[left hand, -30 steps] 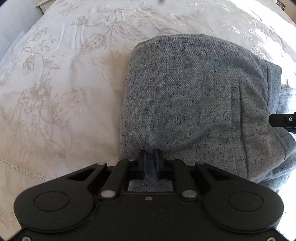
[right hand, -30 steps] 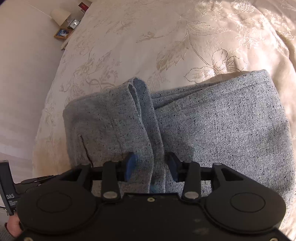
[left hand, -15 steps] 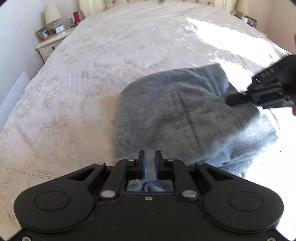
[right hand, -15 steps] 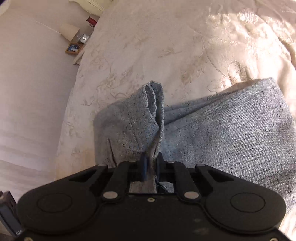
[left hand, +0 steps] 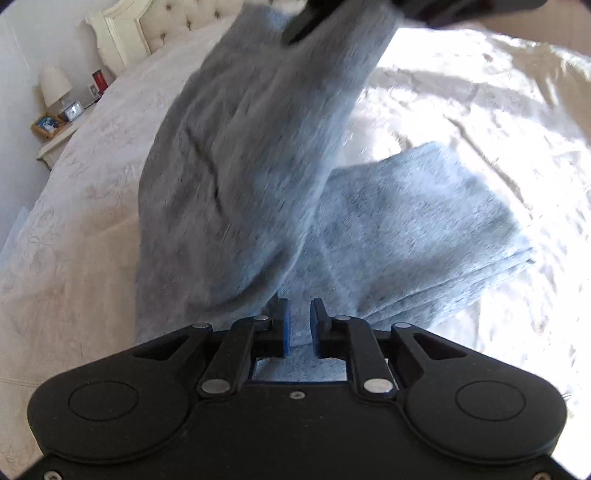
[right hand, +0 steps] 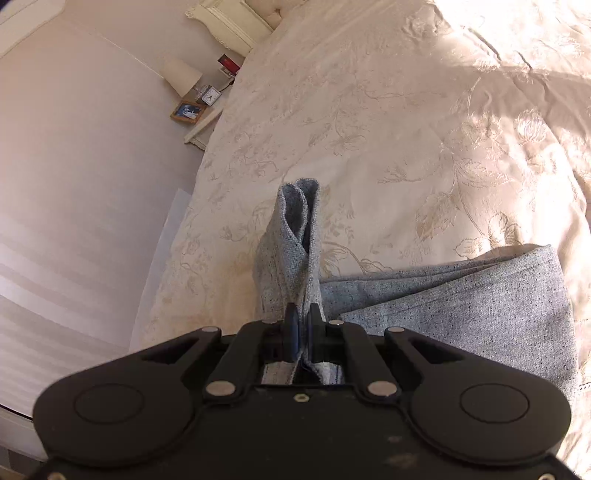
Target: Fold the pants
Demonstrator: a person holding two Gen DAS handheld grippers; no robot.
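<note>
Grey speckled pants (left hand: 258,184) are partly raised off the cream bedspread (left hand: 92,184), blurred by motion. My left gripper (left hand: 300,325) has a thick layer of the cloth filling the gap between its blue pads (left hand: 285,328); its jaws are easing apart slightly. The cloth runs up to my right gripper (left hand: 314,18), a dark blur at the top edge. In the right wrist view my right gripper (right hand: 302,332) is closing tight on an upright fold of the pants (right hand: 295,236). The rest of the pants (right hand: 461,317) lies flat on the bed to the right.
The floral bedspread (right hand: 369,110) stretches wide beyond the pants, sunlit on the right. A nightstand (left hand: 55,125) with a lamp, a clock and a picture frame stands at the far left by the headboard (left hand: 155,29). A pale wall (right hand: 74,184) runs along the bed's left side.
My right gripper shut on a fold of the pants and rose with it. My left gripper moved and lifted too, and the cloth between them came up off the bed.
</note>
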